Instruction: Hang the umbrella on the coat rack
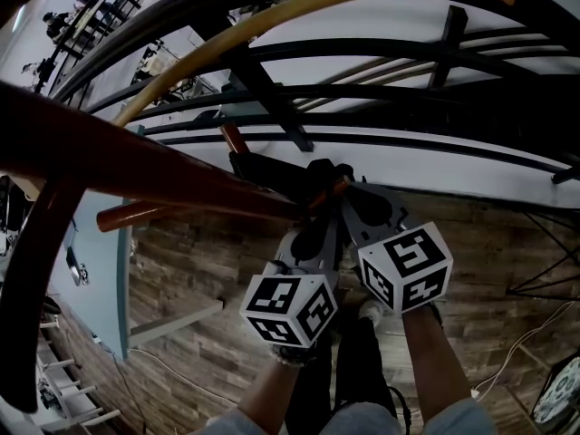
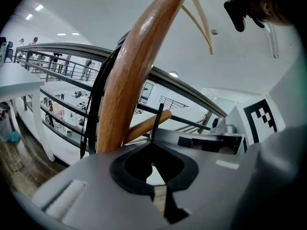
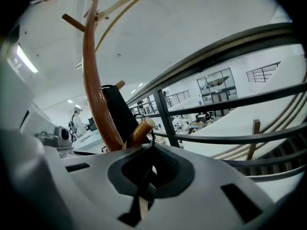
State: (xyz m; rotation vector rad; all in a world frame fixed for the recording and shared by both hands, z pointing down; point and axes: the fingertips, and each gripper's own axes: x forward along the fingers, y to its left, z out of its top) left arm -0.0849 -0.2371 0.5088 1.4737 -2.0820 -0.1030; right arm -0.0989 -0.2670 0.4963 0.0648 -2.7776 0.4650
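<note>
Wood-plank floor [image 1: 204, 256], black railing [image 3: 230, 47], white ceiling [image 3: 192, 13].

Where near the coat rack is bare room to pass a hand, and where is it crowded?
Bare: the wood-plank floor between the light blue table and the left gripper. Crowded: where it and the right gripper hold the black folded umbrella beside the dark red wooden rack pole, by the black metal railing.

We raise our left forearm [image 1: 272, 390] and right forearm [image 1: 437, 361] forward, close together. Our left gripper [image 1: 323, 198] and right gripper [image 1: 352, 193] lean towards each other, their marker cubes just beside one another and their tips converging at the far end. Each gripper's jaws are drawn together, pinched on the black umbrella [image 1: 272, 172].
</note>
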